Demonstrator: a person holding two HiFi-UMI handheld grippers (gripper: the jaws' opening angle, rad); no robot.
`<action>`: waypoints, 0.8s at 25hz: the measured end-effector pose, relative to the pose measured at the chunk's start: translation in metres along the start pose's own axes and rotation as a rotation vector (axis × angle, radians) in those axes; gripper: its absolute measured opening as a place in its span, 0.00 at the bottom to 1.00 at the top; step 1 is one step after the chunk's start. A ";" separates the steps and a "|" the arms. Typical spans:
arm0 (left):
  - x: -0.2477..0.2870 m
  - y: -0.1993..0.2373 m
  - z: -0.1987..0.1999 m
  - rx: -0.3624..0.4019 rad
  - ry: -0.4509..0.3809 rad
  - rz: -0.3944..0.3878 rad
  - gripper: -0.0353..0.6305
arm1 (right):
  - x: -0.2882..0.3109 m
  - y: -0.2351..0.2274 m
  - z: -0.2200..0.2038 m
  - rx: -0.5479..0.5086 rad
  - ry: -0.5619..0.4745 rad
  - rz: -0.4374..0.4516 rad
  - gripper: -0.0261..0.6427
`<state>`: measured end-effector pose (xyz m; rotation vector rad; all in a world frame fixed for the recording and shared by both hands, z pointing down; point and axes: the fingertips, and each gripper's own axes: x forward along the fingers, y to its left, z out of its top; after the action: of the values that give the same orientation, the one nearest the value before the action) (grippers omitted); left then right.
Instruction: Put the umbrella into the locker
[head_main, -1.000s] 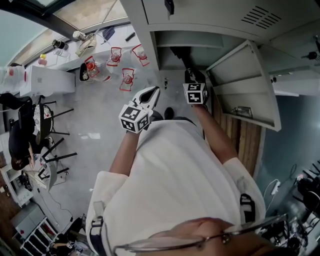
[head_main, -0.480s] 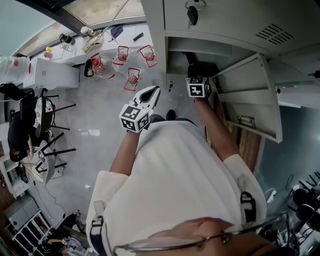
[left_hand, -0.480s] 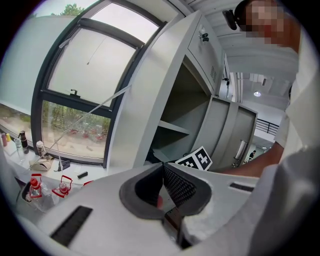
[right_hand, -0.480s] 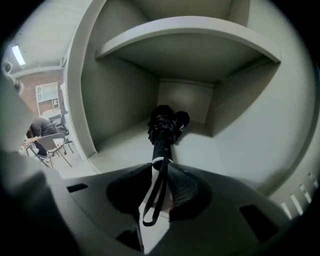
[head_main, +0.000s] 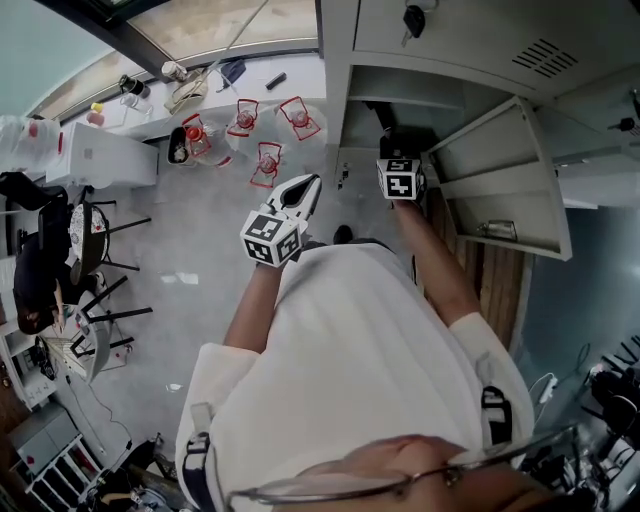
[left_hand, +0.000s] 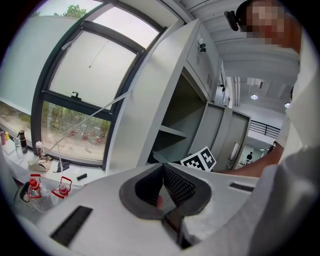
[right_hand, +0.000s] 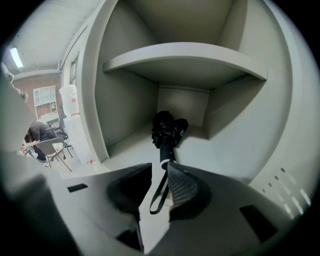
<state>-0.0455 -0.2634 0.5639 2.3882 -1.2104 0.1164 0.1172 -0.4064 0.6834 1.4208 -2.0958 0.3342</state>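
Note:
The folded black umbrella (right_hand: 168, 131) lies on the floor of the open grey locker (right_hand: 125, 115), under its shelf, canopy toward the back wall. Its handle end sits just past the tips of my right gripper (right_hand: 159, 166). The jaws stand a little apart and only the black wrist strap (right_hand: 156, 196) hangs in the gap, unpressed. In the head view the right gripper (head_main: 399, 148) reaches into the locker opening (head_main: 400, 112). My left gripper (head_main: 304, 190) hovers left of the locker. Its tips (left_hand: 162, 167) meet with nothing between them.
The locker door (head_main: 500, 180) stands open to the right of my right arm. A key (head_main: 413, 18) hangs in the locker above. Red-framed bottles (head_main: 266, 160) stand on the floor to the left. Chairs (head_main: 90, 240) and a seated person (head_main: 35, 290) are at far left.
The head view has swung, so the locker sits further right and higher. Both grippers have edged slightly toward the locker. Neither pair of jaws looks different.

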 end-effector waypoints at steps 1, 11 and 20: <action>-0.004 -0.001 0.000 0.002 -0.002 -0.003 0.06 | -0.005 0.002 0.000 0.004 -0.005 -0.003 0.19; -0.061 -0.009 -0.005 0.007 0.007 -0.040 0.06 | -0.067 0.040 0.005 0.055 -0.065 -0.036 0.14; -0.102 -0.032 -0.026 -0.008 -0.002 -0.090 0.06 | -0.134 0.073 0.009 0.061 -0.118 -0.048 0.10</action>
<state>-0.0790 -0.1602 0.5480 2.4319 -1.1000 0.0811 0.0838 -0.2795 0.6059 1.5583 -2.1581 0.3047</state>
